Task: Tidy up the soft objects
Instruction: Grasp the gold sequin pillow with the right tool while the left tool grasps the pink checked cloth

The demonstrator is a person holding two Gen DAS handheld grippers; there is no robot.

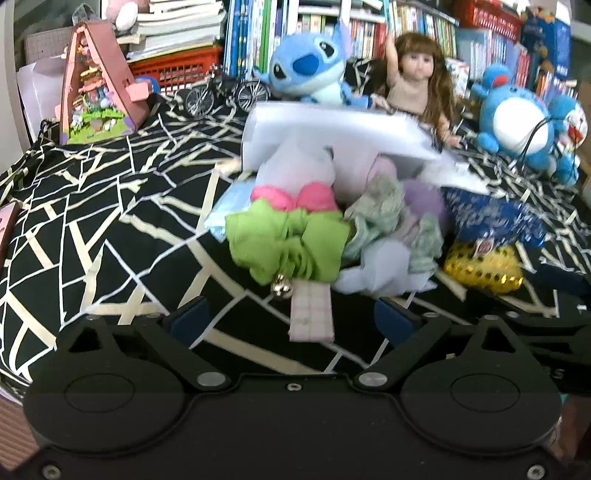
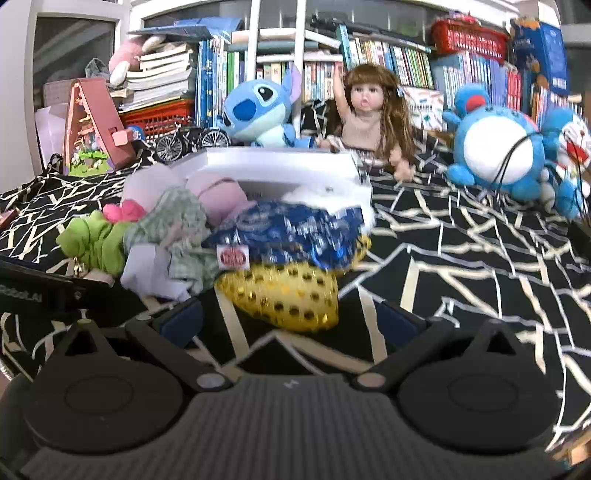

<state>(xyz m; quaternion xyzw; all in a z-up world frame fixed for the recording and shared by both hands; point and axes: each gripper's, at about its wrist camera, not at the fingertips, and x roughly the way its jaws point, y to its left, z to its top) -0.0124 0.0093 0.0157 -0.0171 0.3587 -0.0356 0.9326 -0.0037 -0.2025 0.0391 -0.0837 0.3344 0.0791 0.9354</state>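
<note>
Left gripper (image 1: pixel 291 319): jaws spread wide, nothing gripped — a pink checked strip (image 1: pixel 311 314) with a gold bell (image 1: pixel 281 286) lies on the cloth between the blue pads.
Right gripper (image 2: pixel 291 320): jaws wide apart, empty; the near edge of a gold sequined pouch (image 2: pixel 284 297) reaches between the fingers, and no pad presses on it.
Cloth: black bedspread (image 1: pixel 110 221) with white and gold lines, under everything.
Soft pile: green scrunchie (image 1: pixel 288 245) at the front, pink scrunchie (image 1: pixel 295 195) just behind and touching it, pale lilac fabric (image 1: pixel 384 271) and a green gingham scrunchie (image 1: pixel 384 210) to their right.
Blue pouch (image 2: pixel 295 230): patterned, resting on the gold one, at the right end of the pile.
White box (image 1: pixel 332 134): tilted and blurred, over the back of the pile.
Far row: Stitch plush (image 1: pixel 310 68), long-haired doll (image 1: pixel 417 79) with one arm raised, round blue plush (image 1: pixel 517 118) — well apart from the pile.
Background: model bicycle (image 1: pixel 225 92), pink miniature house (image 1: pixel 98 85), bookshelves (image 1: pixel 369 26).
</note>
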